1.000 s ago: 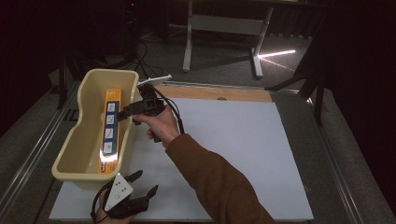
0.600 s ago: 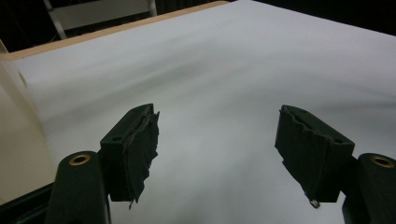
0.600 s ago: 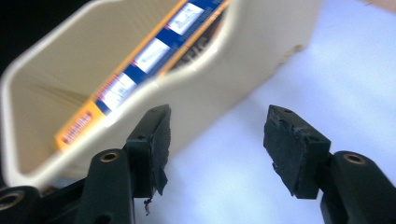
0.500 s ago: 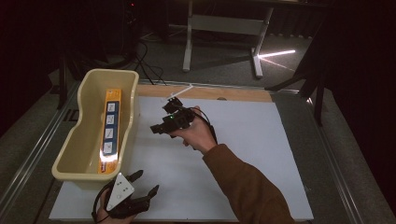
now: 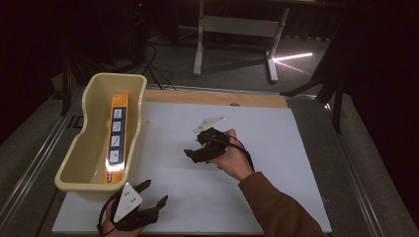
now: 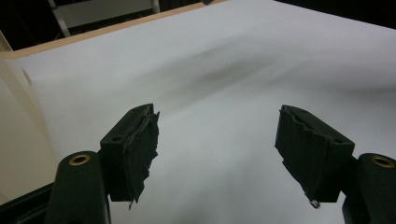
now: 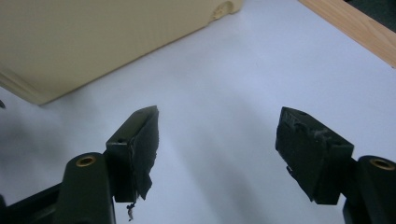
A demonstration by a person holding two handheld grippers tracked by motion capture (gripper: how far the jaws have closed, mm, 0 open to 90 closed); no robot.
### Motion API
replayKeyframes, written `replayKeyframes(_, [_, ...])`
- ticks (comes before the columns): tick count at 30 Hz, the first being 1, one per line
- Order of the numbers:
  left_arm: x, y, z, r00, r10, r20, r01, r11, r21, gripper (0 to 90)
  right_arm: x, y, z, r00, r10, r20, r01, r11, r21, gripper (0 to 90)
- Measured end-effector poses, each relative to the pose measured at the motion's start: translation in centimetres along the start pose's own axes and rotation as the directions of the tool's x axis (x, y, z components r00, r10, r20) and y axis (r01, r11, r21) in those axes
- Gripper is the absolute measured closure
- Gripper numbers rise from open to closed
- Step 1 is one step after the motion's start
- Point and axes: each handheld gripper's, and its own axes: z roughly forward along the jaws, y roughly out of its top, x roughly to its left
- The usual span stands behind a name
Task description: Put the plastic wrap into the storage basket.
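Over the white surface (image 5: 276,163) we hold both grippers empty, fingers spread: right gripper (image 5: 197,153) mid-sheet, left gripper (image 5: 148,200) beside the tub (image 5: 89,148) containing a power strip (image 5: 116,138).

The room is dark. A grey floor (image 5: 237,64) stretches beyond the tabletop (image 5: 276,148), crossed by a bright streak of light (image 5: 292,57). A pale metal stand (image 5: 237,27) rests there, black cables (image 5: 150,59) trail nearby, and metal rails (image 5: 29,163) flank the sides.
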Motion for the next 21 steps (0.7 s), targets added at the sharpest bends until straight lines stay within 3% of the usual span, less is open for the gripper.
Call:
replayKeyframes(8, [0.0, 0.0, 0.0, 1.0000, -0.001, -0.003, 0.001, 1.0000, 0.004, 29.4, -0.8, -1.8, -0.2, 0.9992, 0.038, 0.009, -0.038, 0.999, -0.025, 29.0])
replayKeyframes(9, [0.0, 0.0, 0.1, 1.0000, -0.002, -0.004, 0.002, 1.0000, 0.004, 29.5, -0.9, -2.8, -0.6, 0.9987, 0.048, 0.019, -0.047, 0.998, -0.037, 27.9])
replayKeyframes(13, [0.0, 0.0, 0.1, 1.0000, -0.002, -0.007, 0.002, 1.0000, 0.007, 29.4, -1.0, -3.8, -1.1, 0.9985, 0.043, 0.034, -0.041, 0.998, -0.054, 27.5])
replayKeyframes(16, [0.0, -0.1, 0.1, 1.0000, -0.001, -0.009, 0.001, 0.9999, 0.011, 29.4, -0.8, -4.9, -1.8, 0.9960, 0.018, 0.087, -0.013, 0.998, -0.063, 26.9])
replayKeyframes(21, [0.0, -0.1, 0.2, 0.9999, -0.003, -0.012, 0.003, 0.9999, 0.013, 29.2, -0.5, -6.7, -3.0, 0.9946, 0.016, 0.103, -0.006, 0.995, -0.099, 25.6])
